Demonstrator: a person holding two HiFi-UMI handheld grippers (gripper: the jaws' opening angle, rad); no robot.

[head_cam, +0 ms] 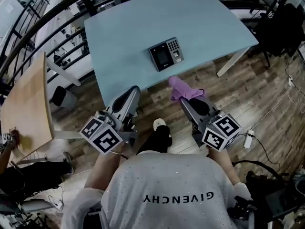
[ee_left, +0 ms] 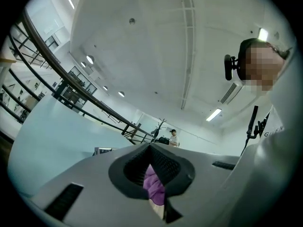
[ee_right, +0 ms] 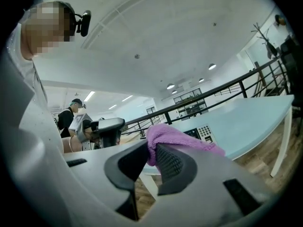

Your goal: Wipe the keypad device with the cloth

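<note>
The keypad device [head_cam: 166, 54] is a black box with a screen and number keys; it lies near the front edge of the light blue table [head_cam: 128, 27]. My right gripper [head_cam: 184, 98] is held off the table's front edge, over the wood floor, shut on a purple cloth [head_cam: 182, 88] that bunches past its tips. In the right gripper view the cloth [ee_right: 175, 137] drapes over the jaws, with the keypad device [ee_right: 201, 132] behind it. My left gripper [head_cam: 134, 91] hangs level with it to the left, shut and empty; the cloth [ee_left: 154, 183] shows beyond its pads.
A wooden table [head_cam: 28, 104] stands to the left, with black railings [head_cam: 43, 13] behind it. The blue table's white leg [head_cam: 231, 61] is at the right. Cables and a power strip [head_cam: 248, 140] lie on the floor. My foot [head_cam: 159, 124] is between the grippers.
</note>
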